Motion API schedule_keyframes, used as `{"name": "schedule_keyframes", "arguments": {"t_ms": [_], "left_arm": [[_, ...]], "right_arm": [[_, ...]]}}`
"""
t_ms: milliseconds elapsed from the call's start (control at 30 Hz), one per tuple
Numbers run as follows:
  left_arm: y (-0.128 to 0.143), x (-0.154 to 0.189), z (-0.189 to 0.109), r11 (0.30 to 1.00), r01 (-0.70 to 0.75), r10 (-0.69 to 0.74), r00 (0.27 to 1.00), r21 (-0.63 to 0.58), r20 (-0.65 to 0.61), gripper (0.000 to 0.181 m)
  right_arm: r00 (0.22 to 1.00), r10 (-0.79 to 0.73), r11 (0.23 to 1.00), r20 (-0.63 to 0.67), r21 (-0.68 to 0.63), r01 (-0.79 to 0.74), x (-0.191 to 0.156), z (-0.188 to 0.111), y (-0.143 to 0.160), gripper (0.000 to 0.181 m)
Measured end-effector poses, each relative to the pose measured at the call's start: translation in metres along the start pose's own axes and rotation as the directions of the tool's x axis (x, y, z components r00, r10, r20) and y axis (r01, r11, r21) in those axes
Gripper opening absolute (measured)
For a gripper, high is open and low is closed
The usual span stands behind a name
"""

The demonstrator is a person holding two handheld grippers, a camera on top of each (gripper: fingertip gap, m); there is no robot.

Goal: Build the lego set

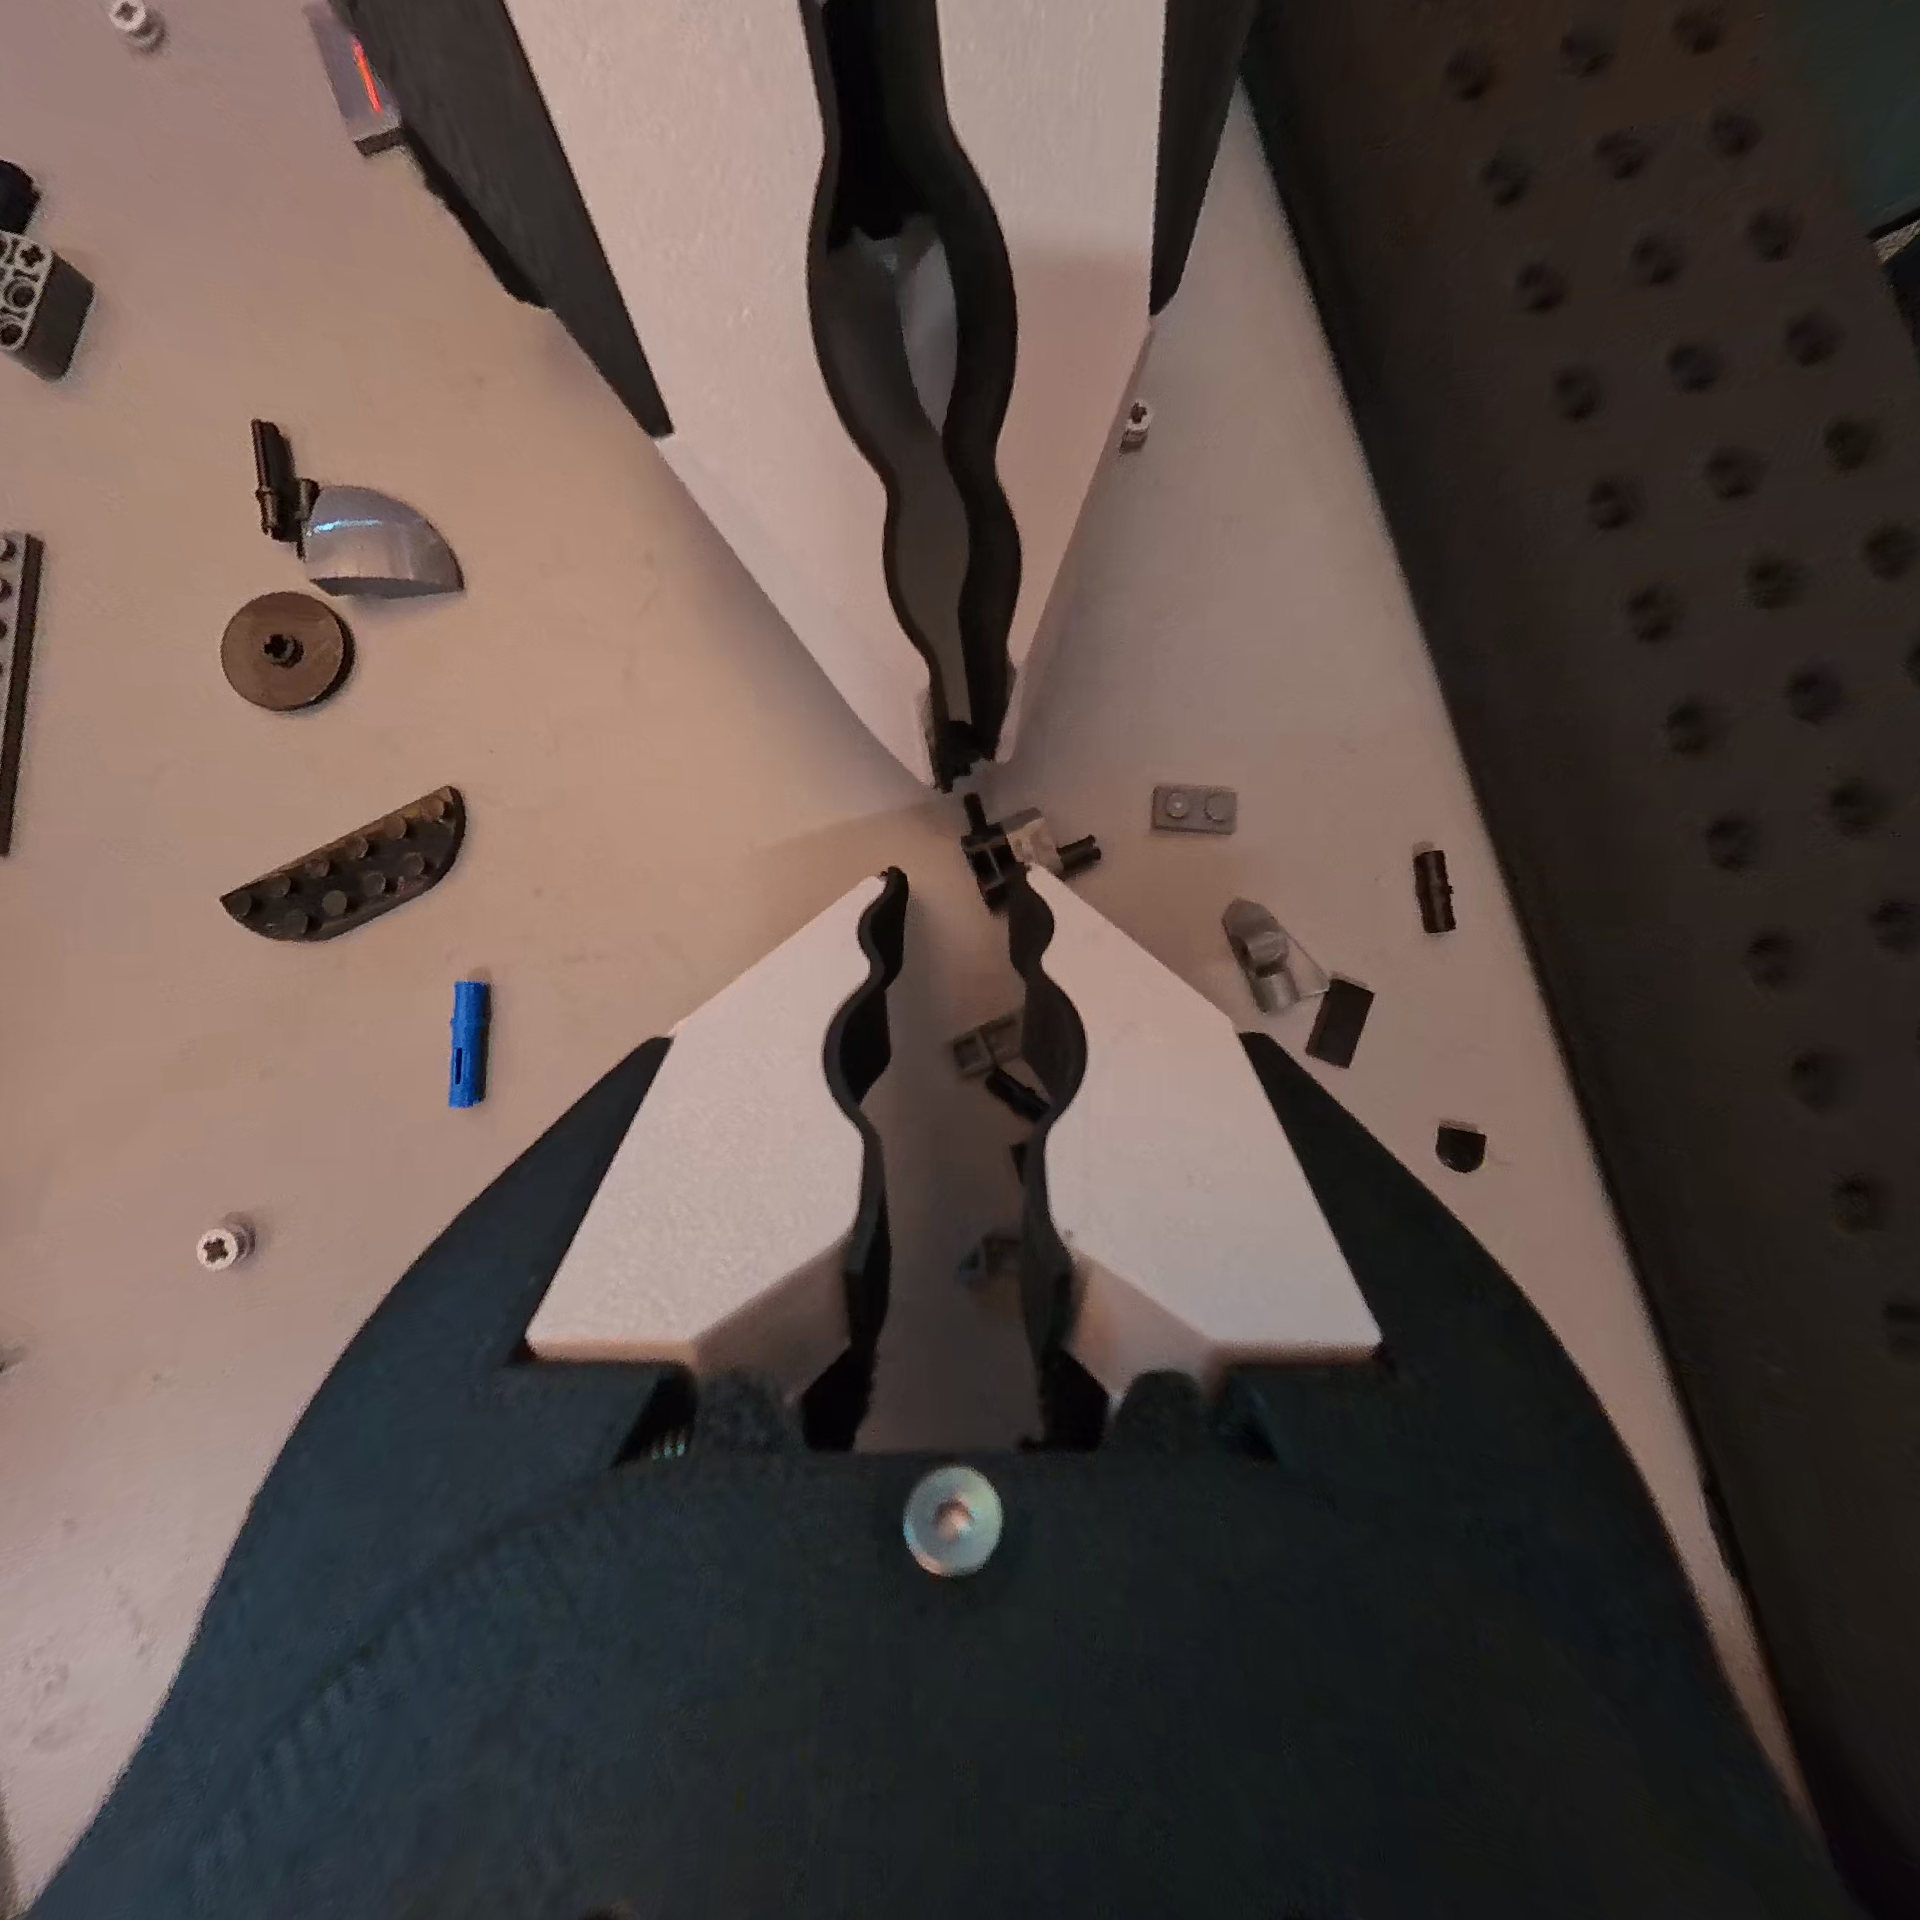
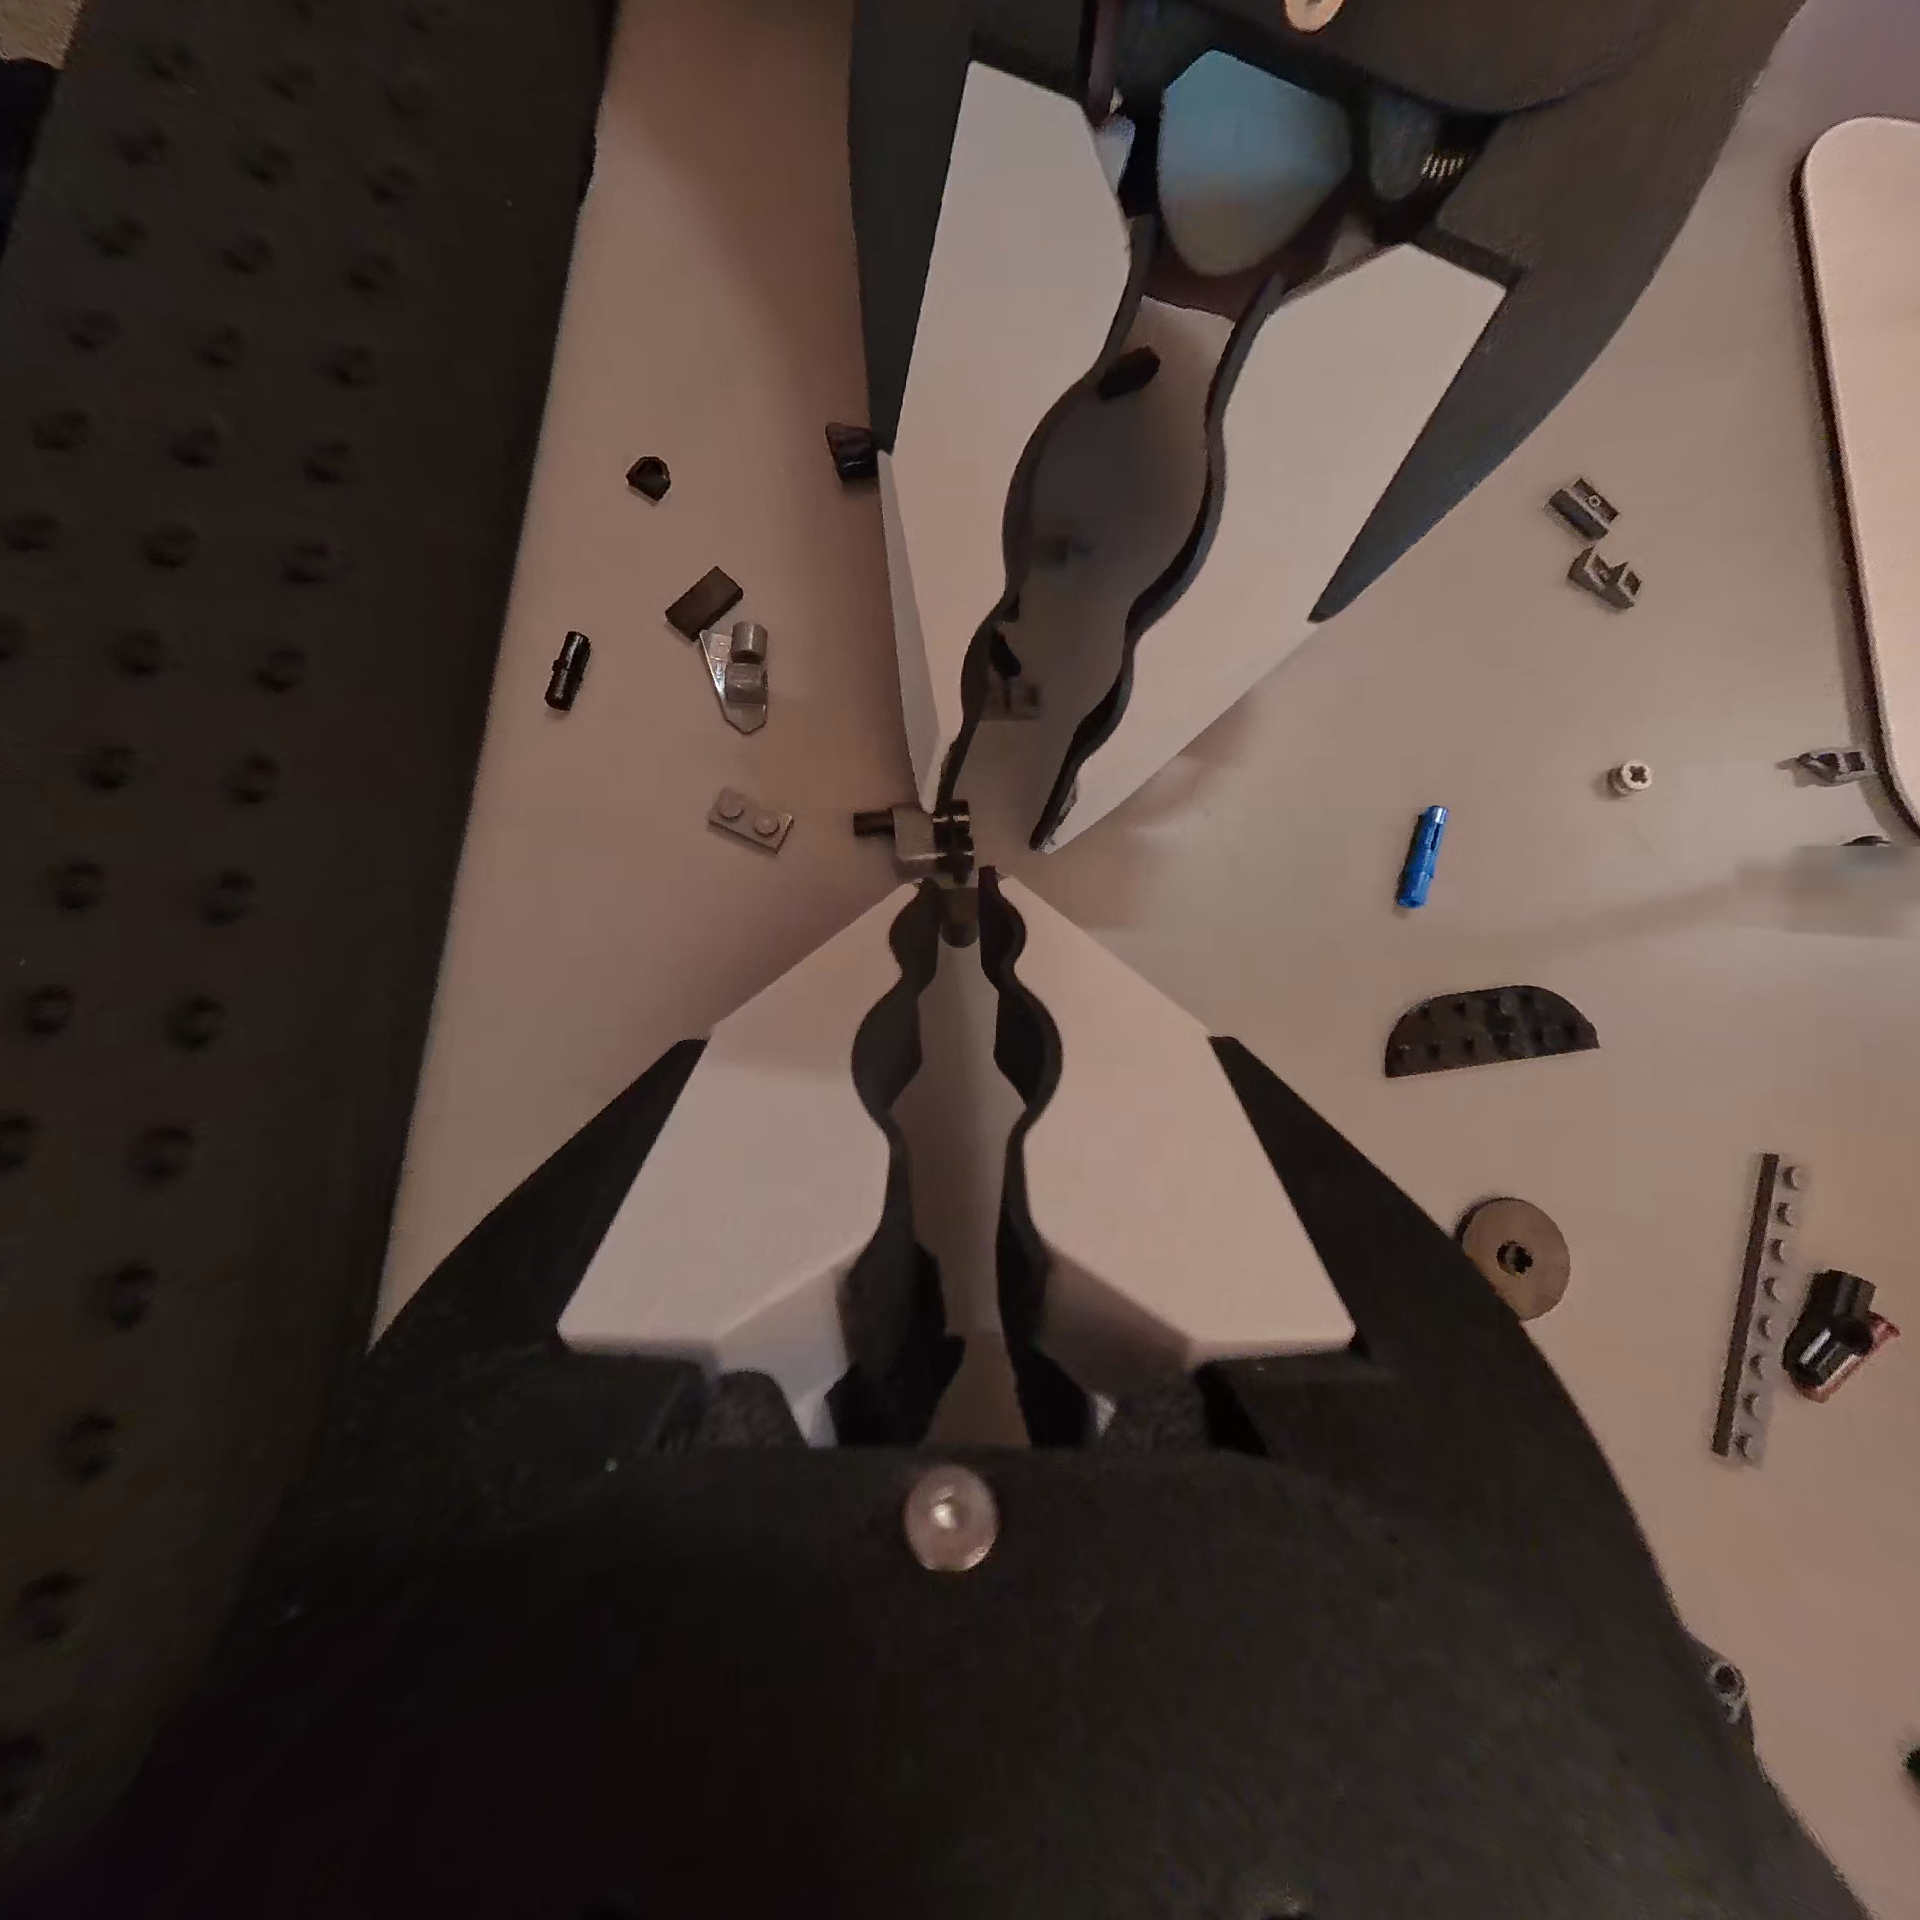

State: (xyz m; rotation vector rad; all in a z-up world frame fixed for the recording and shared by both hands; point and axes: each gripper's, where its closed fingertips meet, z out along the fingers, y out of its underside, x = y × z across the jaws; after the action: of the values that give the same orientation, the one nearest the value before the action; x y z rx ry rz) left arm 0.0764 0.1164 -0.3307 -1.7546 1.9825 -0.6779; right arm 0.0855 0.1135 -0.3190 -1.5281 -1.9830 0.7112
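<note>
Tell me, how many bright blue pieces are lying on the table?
1: a blue pin on the white table, near the dark half-round studded plate. Others may be hidden behind the grippers.

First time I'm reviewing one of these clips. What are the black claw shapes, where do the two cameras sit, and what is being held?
Each picture comes from a camera mounted on a hand-held two-finger gripper, looking along its fingers. The left gripper and right gripper meet tip to tip over a pale table. Between them is a small black and grey connector assembly; the right gripper looks closed on it, the left one's hold is unclear. Loose pieces lie around: a blue pin, a black half-round plate, a dark round disc. A dark studded mat borders the table.
</note>
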Motion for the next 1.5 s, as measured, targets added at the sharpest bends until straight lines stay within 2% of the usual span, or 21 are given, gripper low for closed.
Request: {"name": "schedule_keyframes", "arguments": {"t_ms": [500, 867, 1100, 1500], "left_arm": [[-0.002, 0.002, 0.002, 1.0, 0.003, -0.003, 1.0, 0.009, -0.01, 0.02], [-0.008, 0.009, 0.003, 0.999, -0.043, 0.043, 0.997, 0.001, 0.067, 0.03], [0.004, 0.01, 0.002, 0.999, -0.037, 0.041, 0.994, -0.039, 0.1, 0.03], [0.0, 0.012, 0.007, 0.998, -0.064, 0.065, 0.993, -0.023, 0.097, 0.027]], "right_arm": [[1.0, 0.016, 1.0, -0.005, -0.019, -0.016, 0.001, -0.001, 0.003, 0.005], [0.998, 0.035, 0.999, -0.051, 0.024, -0.033, 0.004, -0.012, -0.005, 0.005], [0.996, 0.057, 0.998, -0.063, 0.035, -0.055, -0.002, -0.015, -0.005, 0.005], [0.997, 0.064, 0.998, -0.039, -0.004, -0.064, -0.006, -0.006, 0.0, 0.005]]}}
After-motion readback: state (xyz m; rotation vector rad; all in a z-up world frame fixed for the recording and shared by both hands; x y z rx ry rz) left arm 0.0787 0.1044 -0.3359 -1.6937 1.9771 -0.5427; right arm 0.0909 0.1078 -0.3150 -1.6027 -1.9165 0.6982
